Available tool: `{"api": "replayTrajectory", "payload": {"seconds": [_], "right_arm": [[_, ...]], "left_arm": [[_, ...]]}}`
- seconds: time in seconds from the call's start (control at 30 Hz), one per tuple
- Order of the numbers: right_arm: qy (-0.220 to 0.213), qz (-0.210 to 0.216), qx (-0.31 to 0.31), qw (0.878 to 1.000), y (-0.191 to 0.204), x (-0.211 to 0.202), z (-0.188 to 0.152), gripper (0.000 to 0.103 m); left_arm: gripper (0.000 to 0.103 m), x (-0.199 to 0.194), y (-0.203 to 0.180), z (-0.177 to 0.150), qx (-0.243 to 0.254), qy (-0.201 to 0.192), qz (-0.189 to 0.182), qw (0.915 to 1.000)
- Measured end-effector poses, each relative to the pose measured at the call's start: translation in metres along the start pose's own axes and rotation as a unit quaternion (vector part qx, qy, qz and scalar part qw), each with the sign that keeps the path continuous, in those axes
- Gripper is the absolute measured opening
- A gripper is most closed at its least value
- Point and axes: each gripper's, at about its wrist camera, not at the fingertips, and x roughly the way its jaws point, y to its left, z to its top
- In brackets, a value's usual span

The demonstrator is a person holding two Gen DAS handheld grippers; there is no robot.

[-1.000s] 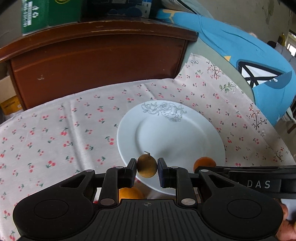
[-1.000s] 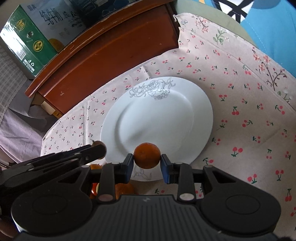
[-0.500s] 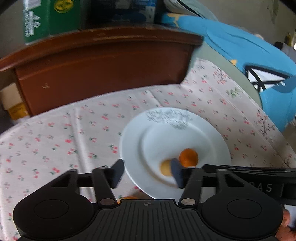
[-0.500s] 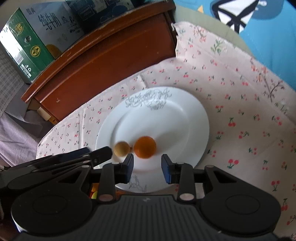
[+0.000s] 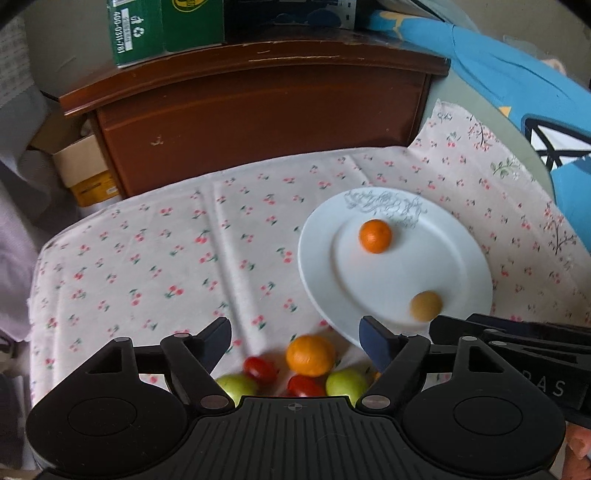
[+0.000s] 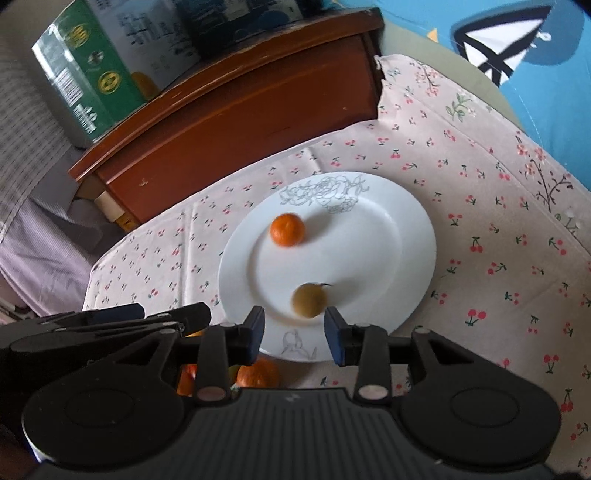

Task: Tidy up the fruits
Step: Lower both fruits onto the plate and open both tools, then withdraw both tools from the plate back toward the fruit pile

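While both fruits rest on the plate [image 6: 406, 236] (apart), each gripper gapes.

**Readable text: a phone number and three letters**

In the left wrist view, the green carton [image 5: 162, 29] on the wooden cabinet [image 5: 258, 107] carries white digits running vertically down its side, reading "400-0311781", though the last figures are not sharp. Beside the digits stand small recycling symbols. Part of a yellow round logo shows on the carton's front face, its wording too cropped to read.

The right gripper's [image 5: 517, 354] black side shows pale letters "R A S", the first partly cut off.

In the right wrist view the carton [image 6: 92, 74] shows a barcode, round yellow emblems and blocks of print, all too blurred to read.
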Motion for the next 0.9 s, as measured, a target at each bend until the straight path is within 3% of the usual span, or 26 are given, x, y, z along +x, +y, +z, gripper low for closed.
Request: {"api": "replayTrajectory", "payload": {"seconds": [0.33, 0.9], "right_arm": [[0.000, 0.006, -0.020, 1.000, 0.013, -0.012, -0.015, 0.041], [-0.001, 0.018, -0.018, 1.000, 0.024, -0.039, -0.056, 0.049]], "left_arm": [[0.079, -0.020, 0.011, -0.021, -0.020, 0.014, 0.003, 0.9997], [0.090, -0.050, 0.029, -0.061, -0.021, 0.014, -0.003, 0.9997]]}}
